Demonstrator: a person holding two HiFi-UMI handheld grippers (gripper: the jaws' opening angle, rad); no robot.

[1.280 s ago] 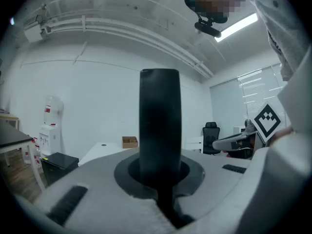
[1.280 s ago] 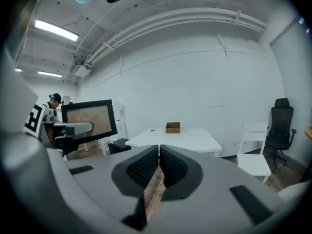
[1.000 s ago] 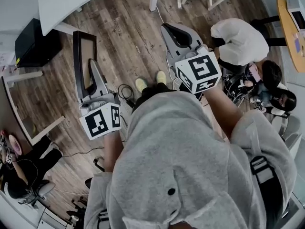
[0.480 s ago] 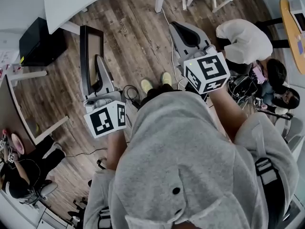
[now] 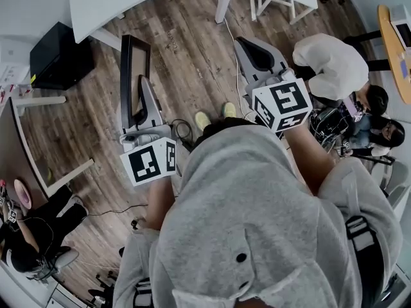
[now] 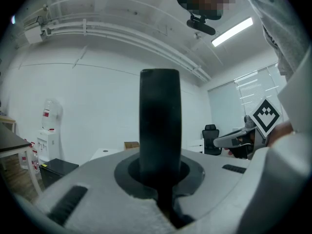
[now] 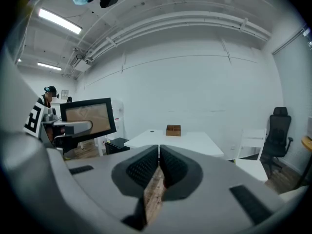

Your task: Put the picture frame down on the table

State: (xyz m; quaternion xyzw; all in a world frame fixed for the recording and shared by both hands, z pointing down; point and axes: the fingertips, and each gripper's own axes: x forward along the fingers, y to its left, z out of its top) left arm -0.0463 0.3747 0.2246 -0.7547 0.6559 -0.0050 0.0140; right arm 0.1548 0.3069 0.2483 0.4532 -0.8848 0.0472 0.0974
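Your left tool (image 5: 144, 104) is clamped on the picture frame (image 5: 133, 69), which stands upright and edge-on between its jaws, in the air above the wooden floor (image 5: 186, 50). Your right tool (image 5: 253, 49) is closed on nothing (it plays no part in the hold). You look to be mid-carry: the white table (image 7: 185, 141) lies well ahead of both tools, with a small wooden box (image 7: 173, 129) on its far part. Next, bring the frame over a bare stretch, lower it, then release. No brand or writing is readable.
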